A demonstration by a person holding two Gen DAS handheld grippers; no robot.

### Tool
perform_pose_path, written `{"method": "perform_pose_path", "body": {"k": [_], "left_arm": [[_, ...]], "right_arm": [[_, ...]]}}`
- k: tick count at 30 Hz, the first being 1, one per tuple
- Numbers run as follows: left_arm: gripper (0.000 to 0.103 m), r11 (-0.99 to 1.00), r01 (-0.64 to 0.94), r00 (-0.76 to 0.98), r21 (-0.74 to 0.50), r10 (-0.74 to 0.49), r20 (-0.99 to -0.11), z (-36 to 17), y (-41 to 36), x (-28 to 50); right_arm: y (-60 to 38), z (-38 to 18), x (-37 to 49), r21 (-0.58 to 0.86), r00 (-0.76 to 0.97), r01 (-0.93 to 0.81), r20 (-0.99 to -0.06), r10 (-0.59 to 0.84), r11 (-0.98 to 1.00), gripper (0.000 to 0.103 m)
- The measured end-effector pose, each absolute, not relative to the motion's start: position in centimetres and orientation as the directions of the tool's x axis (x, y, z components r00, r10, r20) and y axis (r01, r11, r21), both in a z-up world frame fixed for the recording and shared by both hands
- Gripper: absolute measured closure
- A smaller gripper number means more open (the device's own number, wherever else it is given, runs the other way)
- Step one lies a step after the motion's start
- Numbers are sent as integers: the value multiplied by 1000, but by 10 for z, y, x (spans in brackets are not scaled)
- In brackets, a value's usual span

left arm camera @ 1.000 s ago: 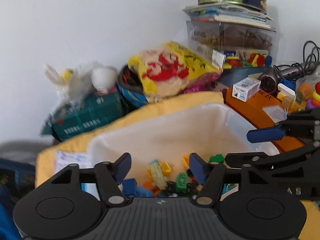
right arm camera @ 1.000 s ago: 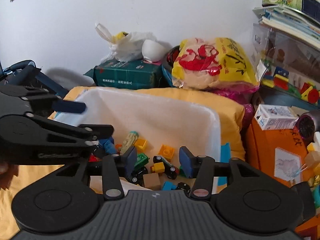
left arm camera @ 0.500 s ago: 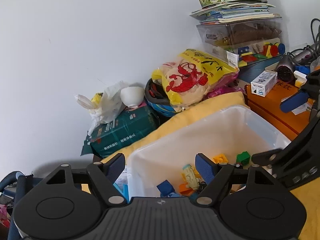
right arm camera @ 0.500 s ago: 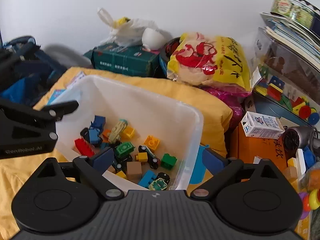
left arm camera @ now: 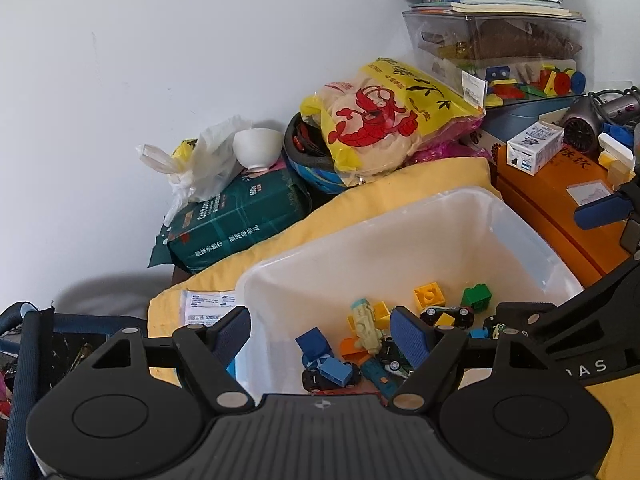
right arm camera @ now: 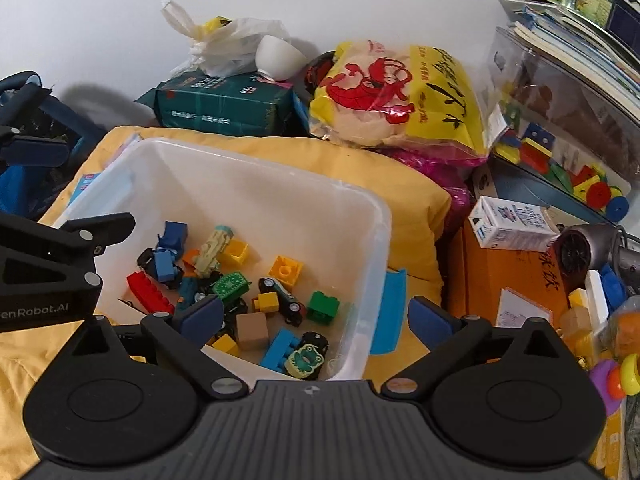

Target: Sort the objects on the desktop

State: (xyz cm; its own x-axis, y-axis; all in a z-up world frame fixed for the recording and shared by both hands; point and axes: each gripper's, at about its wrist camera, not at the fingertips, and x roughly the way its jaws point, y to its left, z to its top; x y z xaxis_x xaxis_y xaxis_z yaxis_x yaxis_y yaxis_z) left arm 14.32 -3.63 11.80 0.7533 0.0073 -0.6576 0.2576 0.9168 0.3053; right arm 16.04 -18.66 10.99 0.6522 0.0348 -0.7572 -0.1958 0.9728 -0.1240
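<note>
A translucent white bin rests on a yellow cushion and holds several toy bricks and small cars. My left gripper hovers over the bin's near left corner, open, nothing between its blue pads. My right gripper hangs over the bin's near right wall, open wide and empty. Each gripper shows at the edge of the other's view: the right one, the left one.
Behind the bin lie a green package with a white bowl and plastic bag, and a yellow crayfish bag. Right: an orange box with a small carton, a hair dryer, clear toy boxes, books, a tin.
Both grippers opened wider. Both views pulled back and tipped, so more of the bin's inside and its toys shows now.
</note>
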Motion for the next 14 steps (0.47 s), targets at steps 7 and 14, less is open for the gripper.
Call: {"method": "perform_pose_path", "body": {"k": [7, 14], "left_arm": [[23, 925, 261, 710, 277, 11, -704, 115, -37, 150], [23, 923, 269, 707, 276, 5, -707, 117, -37, 149]], "right_arm": [[-191, 108, 163, -131, 625, -193, -781, 19, 973, 2], [-190, 107, 161, -114, 610, -202, -791, 34, 973, 2]]}}
